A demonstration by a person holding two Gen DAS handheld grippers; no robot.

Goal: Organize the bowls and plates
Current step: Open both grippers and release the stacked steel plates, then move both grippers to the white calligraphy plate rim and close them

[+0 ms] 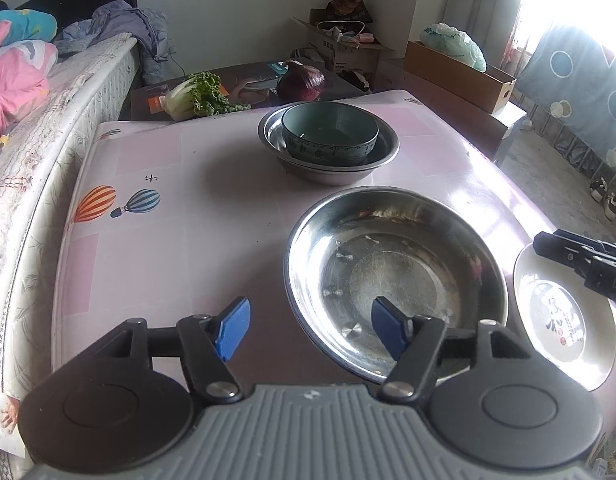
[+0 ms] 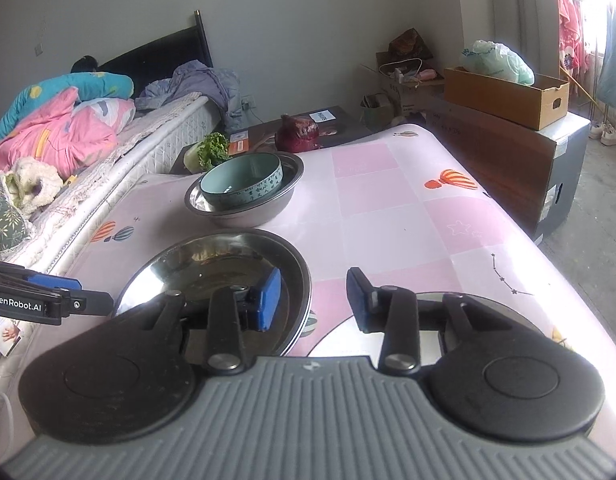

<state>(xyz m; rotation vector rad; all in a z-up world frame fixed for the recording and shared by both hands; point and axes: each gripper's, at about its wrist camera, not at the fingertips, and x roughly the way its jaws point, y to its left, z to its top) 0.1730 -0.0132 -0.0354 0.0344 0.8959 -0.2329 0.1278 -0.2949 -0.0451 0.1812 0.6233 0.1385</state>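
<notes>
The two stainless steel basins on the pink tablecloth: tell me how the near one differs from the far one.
The near shallow stainless steel basin holds no dish; the far stainless steel basin holds a teal ceramic bowl. The near one looks wider and flatter, though it is closer to the cameras; the far one looks deeper. The near one's bottom shows scuffs and droplets; the far one's is mostly hidden. Both stand upright on the tablecloth.

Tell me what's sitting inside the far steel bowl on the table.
A teal bowl sits upright inside the far steel bowl, looking empty apart from a pale sheen at its bottom. The steel bowl's floor beneath it is covered, so anything under there cannot be seen.
</notes>
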